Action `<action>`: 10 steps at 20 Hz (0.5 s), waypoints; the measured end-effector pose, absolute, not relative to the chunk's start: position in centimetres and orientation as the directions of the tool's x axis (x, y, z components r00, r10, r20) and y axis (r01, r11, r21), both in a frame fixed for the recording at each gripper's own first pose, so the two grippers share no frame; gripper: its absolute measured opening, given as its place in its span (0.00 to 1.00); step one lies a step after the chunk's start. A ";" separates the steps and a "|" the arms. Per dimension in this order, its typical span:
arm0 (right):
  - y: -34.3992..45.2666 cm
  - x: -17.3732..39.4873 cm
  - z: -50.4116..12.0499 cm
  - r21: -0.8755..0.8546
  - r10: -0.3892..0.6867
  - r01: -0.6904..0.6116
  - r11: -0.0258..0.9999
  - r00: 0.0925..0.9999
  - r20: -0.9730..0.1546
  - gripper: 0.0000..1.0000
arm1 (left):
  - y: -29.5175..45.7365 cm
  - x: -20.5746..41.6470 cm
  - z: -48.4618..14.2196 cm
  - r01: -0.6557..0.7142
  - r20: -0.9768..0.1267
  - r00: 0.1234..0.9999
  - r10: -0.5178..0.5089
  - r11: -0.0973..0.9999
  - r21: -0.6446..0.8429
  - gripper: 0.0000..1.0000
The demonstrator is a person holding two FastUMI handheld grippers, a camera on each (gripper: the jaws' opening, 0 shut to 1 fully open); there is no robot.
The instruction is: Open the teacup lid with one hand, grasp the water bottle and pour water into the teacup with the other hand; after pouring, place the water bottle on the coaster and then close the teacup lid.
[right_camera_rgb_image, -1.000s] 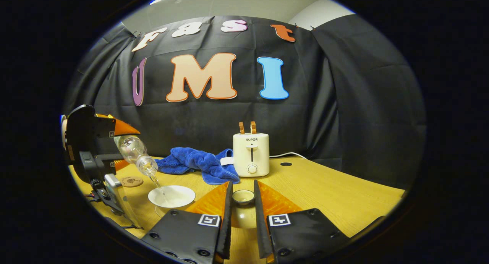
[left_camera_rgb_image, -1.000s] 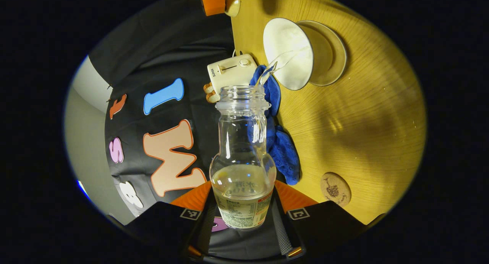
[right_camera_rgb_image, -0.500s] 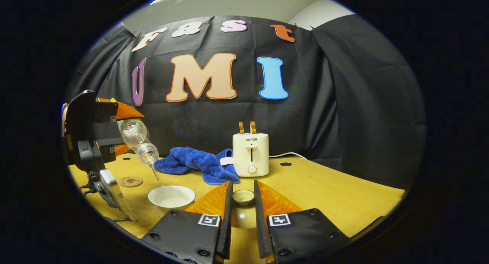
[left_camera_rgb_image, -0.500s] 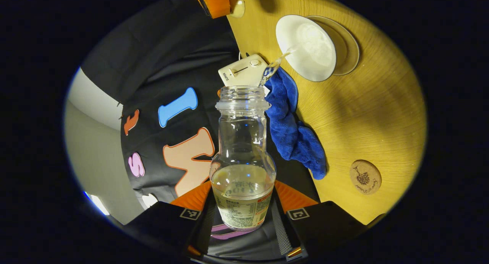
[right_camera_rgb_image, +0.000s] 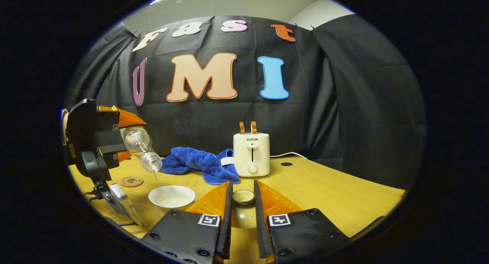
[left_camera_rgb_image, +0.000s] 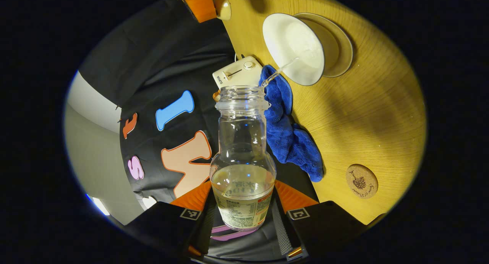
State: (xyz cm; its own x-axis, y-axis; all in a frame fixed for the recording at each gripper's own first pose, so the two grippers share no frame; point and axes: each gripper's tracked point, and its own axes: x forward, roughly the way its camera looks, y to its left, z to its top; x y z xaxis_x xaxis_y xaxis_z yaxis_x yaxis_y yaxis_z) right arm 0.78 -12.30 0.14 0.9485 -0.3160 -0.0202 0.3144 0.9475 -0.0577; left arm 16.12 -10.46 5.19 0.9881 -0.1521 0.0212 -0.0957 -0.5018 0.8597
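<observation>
My left gripper (left_camera_rgb_image: pixel 242 187) is shut on a clear water bottle (left_camera_rgb_image: pixel 242 157), tipped with its open mouth toward the white teacup (left_camera_rgb_image: pixel 294 46). A thin stream of water runs from the mouth into the cup, which stands on a saucer (left_camera_rgb_image: pixel 342 46). In the right gripper view, the left gripper (right_camera_rgb_image: pixel 128 138) holds the bottle (right_camera_rgb_image: pixel 141 149) tilted above the teacup (right_camera_rgb_image: pixel 172 196). My right gripper (right_camera_rgb_image: pixel 243 187) is shut on the knob of the teacup lid (right_camera_rgb_image: pixel 243 197), held to the right of the cup. A round cork coaster (left_camera_rgb_image: pixel 361 181) lies bare on the table.
A crumpled blue cloth (right_camera_rgb_image: pixel 198 162) and a white toaster (right_camera_rgb_image: pixel 251 154) sit at the back of the wooden table (right_camera_rgb_image: pixel 324 191). The coaster (right_camera_rgb_image: pixel 131 181) lies left of the cup. One of my right gripper's fingers (left_camera_rgb_image: pixel 195 4) with the lid shows beyond the cup.
The left gripper rose, then came down a little with the bottle, and the stream keeps falling into the cup. The right gripper and lid have stayed still.
</observation>
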 end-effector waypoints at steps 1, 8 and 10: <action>-12.3 0.8 0.2 -0.058 -0.316 0.314 0.948 0.949 -0.020 0.32 | -10.6 16.0 5.2 -0.100 0.023 0.988 -0.156 -0.506 0.857 0.67; -12.3 0.8 0.2 -0.058 -0.316 0.314 0.948 0.949 -0.021 0.32 | -9.5 16.2 2.4 0.008 -0.050 0.992 -0.118 -0.336 0.942 0.65; -12.3 0.8 0.2 -0.059 -0.315 0.314 0.948 0.949 -0.020 0.32 | -9.2 16.2 1.5 0.047 -0.074 0.991 -0.109 -0.233 0.971 0.65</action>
